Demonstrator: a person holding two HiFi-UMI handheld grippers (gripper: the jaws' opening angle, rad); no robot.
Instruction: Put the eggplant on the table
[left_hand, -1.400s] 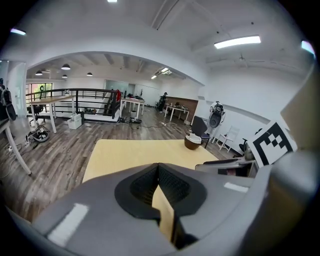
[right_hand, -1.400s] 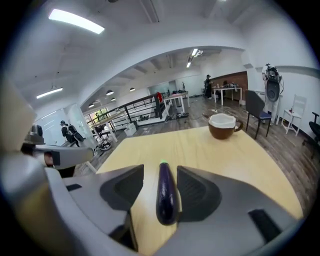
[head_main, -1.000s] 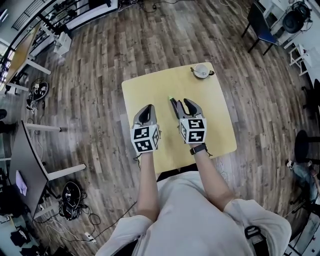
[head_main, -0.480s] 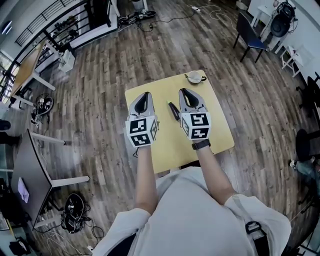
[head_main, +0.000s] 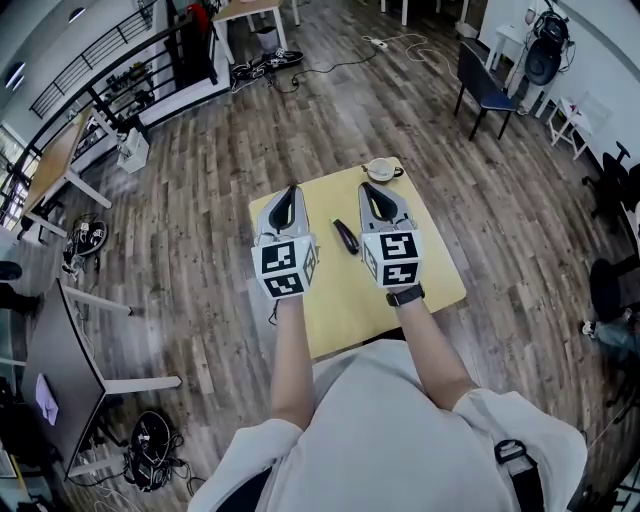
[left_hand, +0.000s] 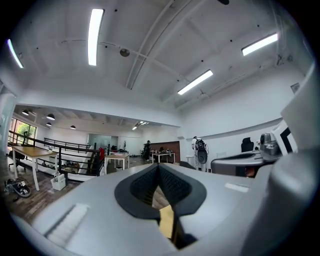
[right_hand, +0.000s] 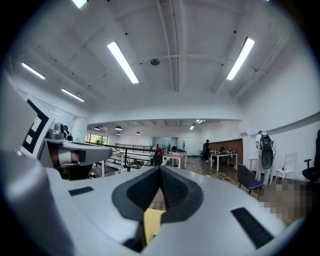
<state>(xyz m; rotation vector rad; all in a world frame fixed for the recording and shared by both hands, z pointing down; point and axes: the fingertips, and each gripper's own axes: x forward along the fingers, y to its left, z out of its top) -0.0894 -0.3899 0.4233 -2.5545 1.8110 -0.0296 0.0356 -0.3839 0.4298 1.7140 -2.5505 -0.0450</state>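
A dark, slender eggplant lies by itself on the yellow table, with no gripper touching it. In the head view it shows between my two raised hands. My left gripper is held level above the table's left part, its jaws closed tip to tip and empty. My right gripper is level to the right of the eggplant, also shut and empty. The left gripper and the right gripper each look across the room over closed dark pads, and neither gripper view shows the eggplant.
A white bowl sits at the table's far right corner. Wooden floor surrounds the table. A blue chair stands at the far right, desks and cables at the left, and a railing shows across the room.
Both grippers have risen well above the table. The right gripper's jaws, spread beside the eggplant a second ago, have closed empty, and the eggplant stays on the table.
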